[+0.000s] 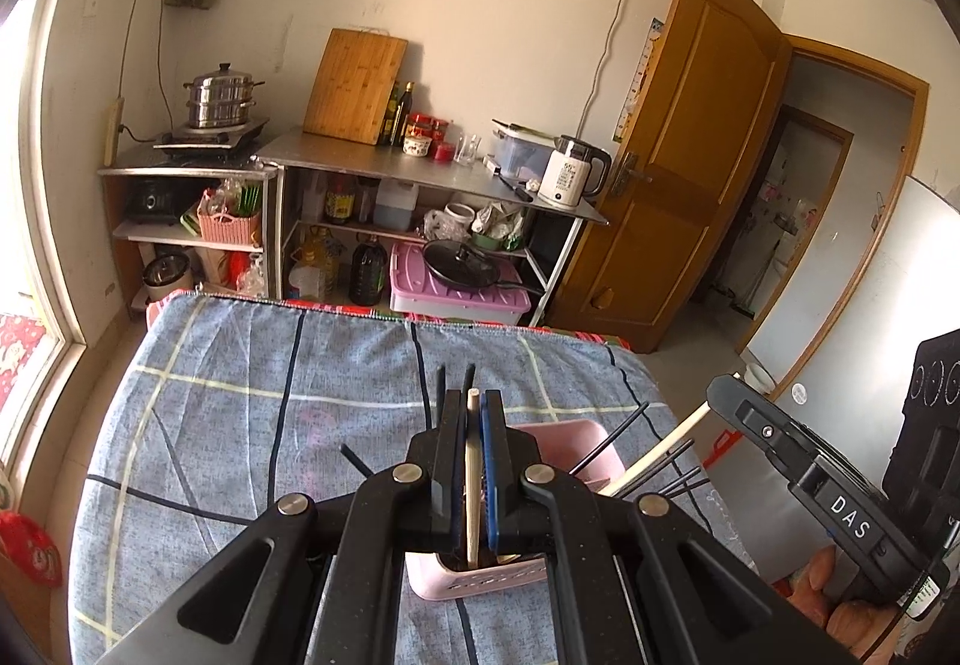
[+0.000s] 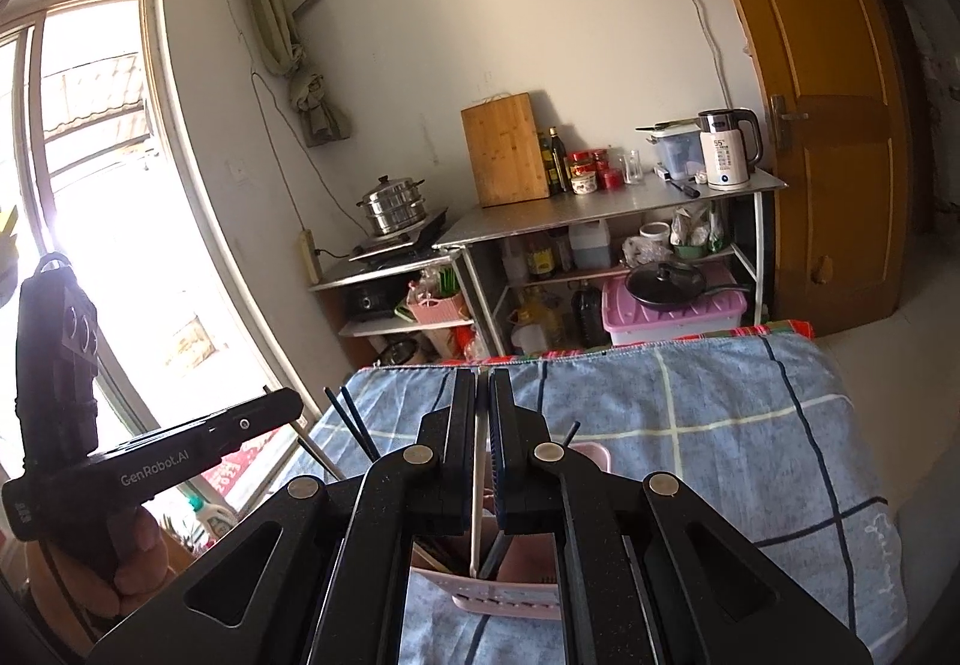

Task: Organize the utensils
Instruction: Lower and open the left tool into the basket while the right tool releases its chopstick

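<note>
A pink utensil holder (image 1: 480, 575) stands on the blue checked tablecloth (image 1: 240, 395), right under both grippers; it also shows in the right wrist view (image 2: 510, 599). My left gripper (image 1: 474, 401) is shut on a pale wooden chopstick (image 1: 472, 485) that reaches down into the holder. My right gripper (image 2: 478, 383) is shut on a thin white chopstick (image 2: 476, 503) whose lower end is inside the holder. Several black chopsticks (image 1: 606, 446) stick out of the holder, also seen in the right wrist view (image 2: 354, 425). The right gripper's body (image 1: 798, 479) shows at the right of the left wrist view.
The table's far edge (image 1: 390, 314) faces a steel shelf unit (image 1: 420, 167) with a cutting board, bottles, a kettle (image 1: 570, 176) and a steamer pot (image 1: 219, 95). A window is on the left, a wooden door (image 1: 678, 155) on the right.
</note>
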A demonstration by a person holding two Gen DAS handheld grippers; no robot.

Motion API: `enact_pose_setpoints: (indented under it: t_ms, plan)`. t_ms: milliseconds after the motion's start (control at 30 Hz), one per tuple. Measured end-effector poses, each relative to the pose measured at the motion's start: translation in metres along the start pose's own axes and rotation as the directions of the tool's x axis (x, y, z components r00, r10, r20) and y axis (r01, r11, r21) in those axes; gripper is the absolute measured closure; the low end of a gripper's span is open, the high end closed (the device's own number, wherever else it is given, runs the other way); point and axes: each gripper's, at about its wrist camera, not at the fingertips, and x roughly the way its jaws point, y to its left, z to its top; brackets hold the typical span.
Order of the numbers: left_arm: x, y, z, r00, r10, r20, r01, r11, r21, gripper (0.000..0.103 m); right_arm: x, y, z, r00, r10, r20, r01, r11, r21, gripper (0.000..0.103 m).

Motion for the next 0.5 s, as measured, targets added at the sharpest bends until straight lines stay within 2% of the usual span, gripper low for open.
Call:
enact_pose_setpoints:
  t_ms: [267,500]
  plan:
    - [0.019,0.009,-0.018,0.999,0.015,-0.045,-0.015,1.000,-0.005,0.098,0.018,-0.004,-0.017,0.997,-0.011,-0.081,0.010,1.000,-0.004,0.099]
    - [0.026,0.008,-0.024,0.997,0.032,-0.063,-0.031,0.999,0.015,0.098,0.020,-0.006,-0.019,0.995,-0.003,-0.101,0.002,1.000,-0.011,0.098]
